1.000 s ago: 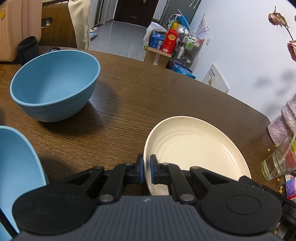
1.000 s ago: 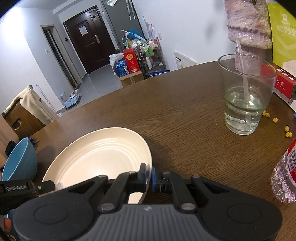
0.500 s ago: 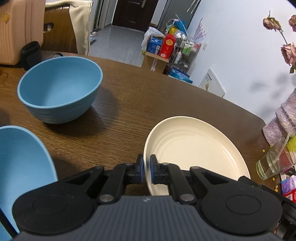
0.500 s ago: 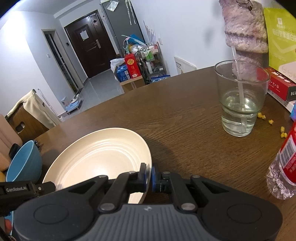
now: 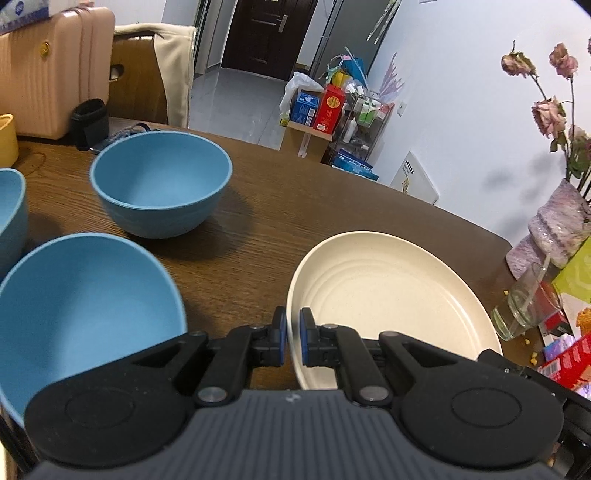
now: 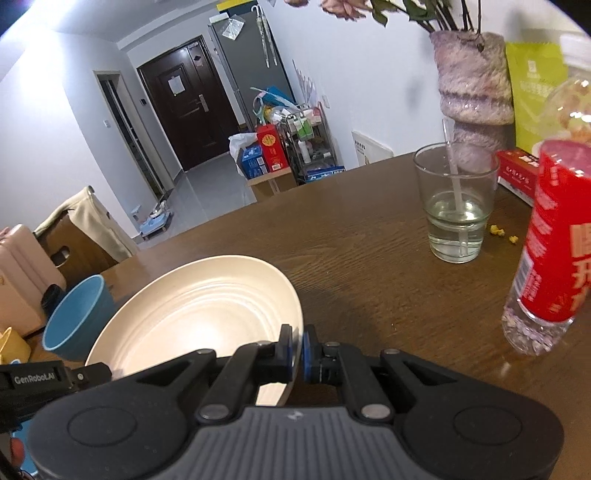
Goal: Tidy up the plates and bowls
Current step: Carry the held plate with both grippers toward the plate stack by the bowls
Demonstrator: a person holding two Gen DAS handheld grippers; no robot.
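Around the cream plate [image 5: 388, 302] the dark wooden table [image 5: 295, 206] is crowded. To its left stand blue bowls: a round, deep one [image 5: 160, 182] farther back, a nearer one [image 5: 85, 310] close beside the left gripper [image 5: 291, 338], and the edge of a third [image 5: 11, 210] at the far left. To the plate's right stands a clear drinking glass [image 6: 455, 206] part-filled with water, a straw leaning in it, with yellow crumbs [image 6: 502, 232] scattered just beside. Nearer on that side is a plastic bottle with a red label [image 6: 550, 251], and behind the glass a fuzzy mauve vase [image 6: 472, 85] of dried roses, a red carton [image 6: 517, 177] and a lime-green packet [image 6: 532, 92].

The plate is wide and shallow, matte, with faint concentric rings pressed into its well. Both claws are clenched on it: the left gripper pinches the left rim between its blue pads, and the right gripper [image 6: 297, 350] pinches the opposite rim, so the plate hangs between them with its shadow on the wood below.

The tabletop is oval, with marked grain. Beyond it are a pink ribbed suitcase [image 5: 48, 70], a chair draped with cream cloth [image 5: 162, 74], a grey tiled hallway to a dark door [image 5: 262, 33], and a wire rack of boxes and bottles [image 5: 343, 118] against the white wall.
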